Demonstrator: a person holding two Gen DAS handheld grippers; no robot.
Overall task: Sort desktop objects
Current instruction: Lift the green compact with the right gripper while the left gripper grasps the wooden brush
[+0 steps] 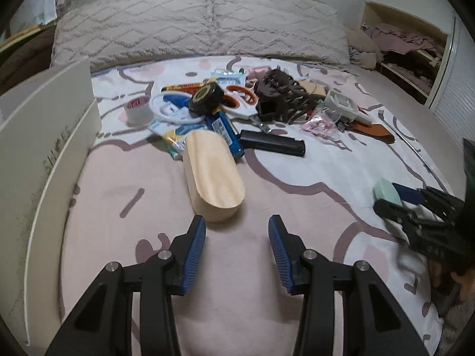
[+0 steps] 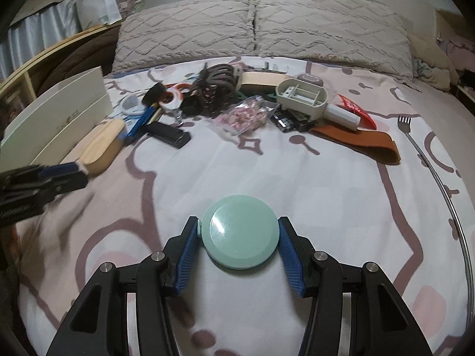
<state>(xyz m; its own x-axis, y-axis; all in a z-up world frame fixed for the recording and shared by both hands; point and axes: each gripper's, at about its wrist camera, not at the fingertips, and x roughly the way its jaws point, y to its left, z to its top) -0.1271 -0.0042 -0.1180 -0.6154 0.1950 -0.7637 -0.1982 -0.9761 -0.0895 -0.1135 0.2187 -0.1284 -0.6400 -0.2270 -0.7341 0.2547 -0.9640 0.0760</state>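
Observation:
A round mint-green case (image 2: 241, 230) sits between the blue pads of my right gripper (image 2: 239, 231), which is shut on it just above the bedsheet; it also shows in the left wrist view (image 1: 387, 192). My left gripper (image 1: 237, 234) is open and empty, just short of a long wooden oval box (image 1: 212, 172) lying on the sheet. Behind lies a pile of objects: black stapler (image 1: 271, 142), tape roll (image 1: 137, 111), black tape measure (image 1: 206, 96), scissors with orange handles (image 1: 240, 99), brown hair claw (image 1: 282, 95), bag of pink bits (image 2: 246, 115).
A white box (image 1: 47, 148) stands open at the left edge of the bed. Two pillows (image 1: 202, 26) lie at the back. An orange strap (image 2: 362, 141), a white plastic tool (image 2: 302, 96) and a long metal back scratcher (image 2: 439, 184) lie at the right.

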